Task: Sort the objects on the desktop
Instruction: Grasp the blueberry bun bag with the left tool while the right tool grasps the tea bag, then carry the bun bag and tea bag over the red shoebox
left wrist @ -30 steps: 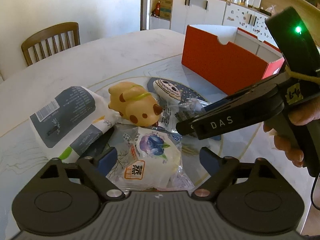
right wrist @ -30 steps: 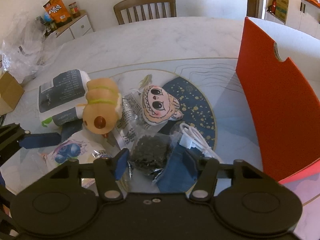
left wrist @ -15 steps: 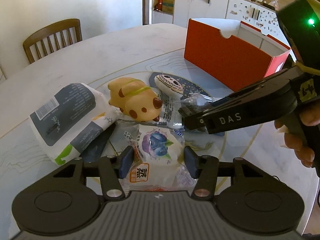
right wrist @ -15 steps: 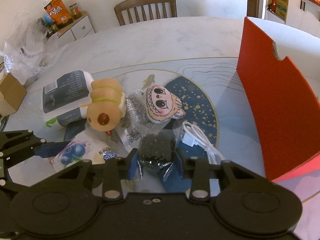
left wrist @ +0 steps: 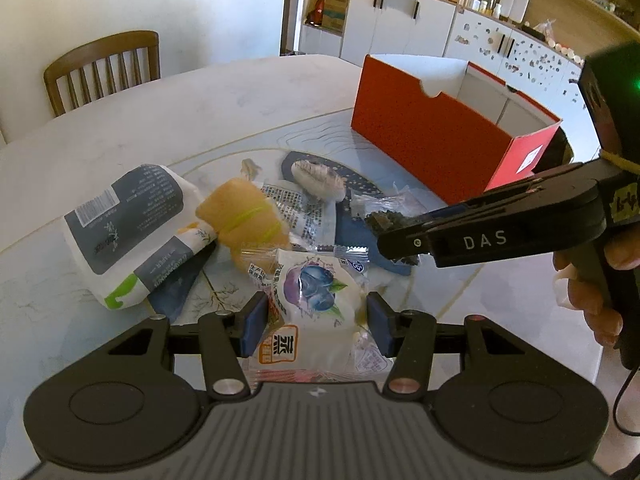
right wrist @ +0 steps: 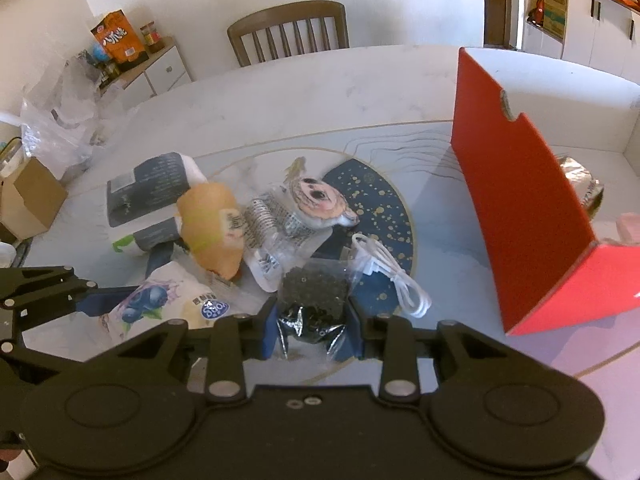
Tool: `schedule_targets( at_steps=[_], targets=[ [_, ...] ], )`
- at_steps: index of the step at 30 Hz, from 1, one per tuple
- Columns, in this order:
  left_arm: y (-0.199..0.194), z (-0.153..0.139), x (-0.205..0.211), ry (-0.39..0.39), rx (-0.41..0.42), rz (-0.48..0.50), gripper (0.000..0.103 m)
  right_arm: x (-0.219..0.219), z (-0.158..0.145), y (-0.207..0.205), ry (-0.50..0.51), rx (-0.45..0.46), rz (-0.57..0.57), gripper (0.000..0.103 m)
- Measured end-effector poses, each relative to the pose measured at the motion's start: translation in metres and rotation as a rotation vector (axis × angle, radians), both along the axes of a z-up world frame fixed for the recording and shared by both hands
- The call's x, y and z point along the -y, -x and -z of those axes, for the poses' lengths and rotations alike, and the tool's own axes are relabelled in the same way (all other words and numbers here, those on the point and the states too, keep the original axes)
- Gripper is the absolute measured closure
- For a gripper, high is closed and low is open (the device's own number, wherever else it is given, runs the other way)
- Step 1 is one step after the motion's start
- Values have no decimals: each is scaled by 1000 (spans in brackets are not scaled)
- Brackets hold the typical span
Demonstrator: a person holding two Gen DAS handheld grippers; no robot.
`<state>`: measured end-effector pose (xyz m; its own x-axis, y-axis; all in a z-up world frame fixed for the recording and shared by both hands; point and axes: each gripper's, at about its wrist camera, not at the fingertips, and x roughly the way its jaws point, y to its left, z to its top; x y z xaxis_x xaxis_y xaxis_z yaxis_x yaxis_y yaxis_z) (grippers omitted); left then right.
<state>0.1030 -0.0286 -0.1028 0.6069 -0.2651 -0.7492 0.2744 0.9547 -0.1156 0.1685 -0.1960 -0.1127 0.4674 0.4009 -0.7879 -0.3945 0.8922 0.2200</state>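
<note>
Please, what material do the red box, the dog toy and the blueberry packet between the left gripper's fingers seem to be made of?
Red box: likely cardboard, matte red outside, white inside; thin flat walls with a cut notch.
Dog toy: probably soft foam or rubber, matte tan; rounded, seamless shape.
Blueberry packet: glossy clear plastic film with crimped, printed ends, pinched in the left gripper.
</note>
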Motion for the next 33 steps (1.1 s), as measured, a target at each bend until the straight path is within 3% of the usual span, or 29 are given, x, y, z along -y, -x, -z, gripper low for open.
schedule_targets(
  at_steps=[17, 33],
  targets=[
    [19, -49, 7, 57, 37, -38, 51, 24, -48, 38, -26, 49, 28, 70],
    [2, -92, 47, 98, 86, 25, 51, 81, -96, 37, -49, 119, 86, 70]
  ],
)
